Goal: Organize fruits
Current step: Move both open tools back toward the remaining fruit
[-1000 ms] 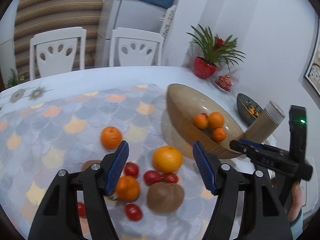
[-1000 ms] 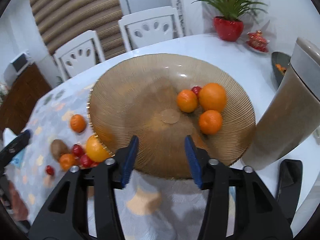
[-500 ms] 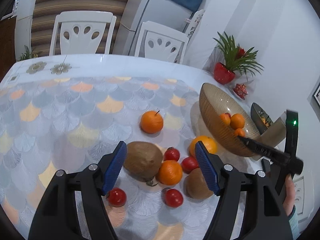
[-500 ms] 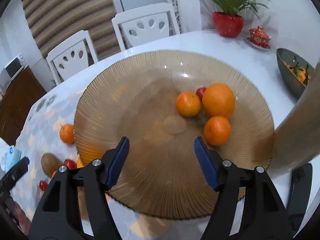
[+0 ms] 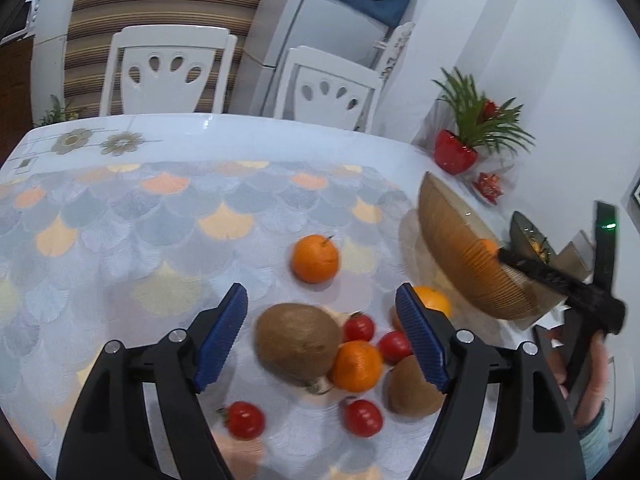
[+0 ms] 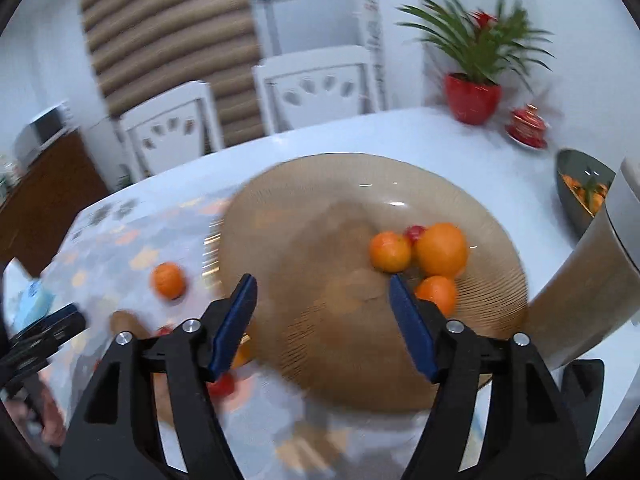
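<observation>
Left wrist view, L to R: left gripper [image 5: 320, 330] w/ jaws spread, empty, framing large kiwi [image 5: 298, 342] at lower centre; likely firm, fuzzy, bruisable, so grip across midsection. Bowl [image 5: 464, 256] centre right; right gripper [image 6: 322, 324] likewise spread, empty.

Oval table under scallop-patterned cloth [image 5: 160, 216]. Beyond its far edge: two white cut-out chairs [image 5: 168, 68], striped brown blind [image 6: 168, 28]. On its far right corner: red-potted green plant [image 5: 456, 156], small red lidded dish [image 6: 528, 124] beside it.
</observation>
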### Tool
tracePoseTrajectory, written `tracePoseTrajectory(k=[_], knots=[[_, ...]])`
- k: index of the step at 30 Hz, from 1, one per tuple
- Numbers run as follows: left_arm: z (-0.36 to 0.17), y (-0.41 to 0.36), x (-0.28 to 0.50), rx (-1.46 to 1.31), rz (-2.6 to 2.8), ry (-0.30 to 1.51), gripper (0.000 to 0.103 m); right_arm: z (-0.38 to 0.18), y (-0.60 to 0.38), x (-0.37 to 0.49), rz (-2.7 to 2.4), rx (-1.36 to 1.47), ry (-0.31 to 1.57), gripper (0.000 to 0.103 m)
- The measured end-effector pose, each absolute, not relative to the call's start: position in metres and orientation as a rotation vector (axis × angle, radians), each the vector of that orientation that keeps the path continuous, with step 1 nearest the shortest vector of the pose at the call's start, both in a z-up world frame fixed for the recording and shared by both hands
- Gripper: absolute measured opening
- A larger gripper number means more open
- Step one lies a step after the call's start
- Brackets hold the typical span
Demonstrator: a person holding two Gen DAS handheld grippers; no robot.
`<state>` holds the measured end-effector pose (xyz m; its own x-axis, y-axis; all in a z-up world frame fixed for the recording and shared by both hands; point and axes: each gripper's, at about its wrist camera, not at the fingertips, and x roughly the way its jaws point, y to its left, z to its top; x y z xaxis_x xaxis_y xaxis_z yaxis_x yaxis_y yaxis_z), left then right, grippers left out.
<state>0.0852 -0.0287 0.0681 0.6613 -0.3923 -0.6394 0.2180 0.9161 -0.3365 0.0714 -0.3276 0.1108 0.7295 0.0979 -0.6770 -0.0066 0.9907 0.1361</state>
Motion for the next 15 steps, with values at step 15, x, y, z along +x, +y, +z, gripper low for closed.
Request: tracePoseTrajectory(k=[15], knots=[[0.033, 0.029, 0.032, -0.161, -0.192, 0.860, 0.075, 0.049, -0.245, -0.023, 0.264, -0.051, 0.878, 0.089]])
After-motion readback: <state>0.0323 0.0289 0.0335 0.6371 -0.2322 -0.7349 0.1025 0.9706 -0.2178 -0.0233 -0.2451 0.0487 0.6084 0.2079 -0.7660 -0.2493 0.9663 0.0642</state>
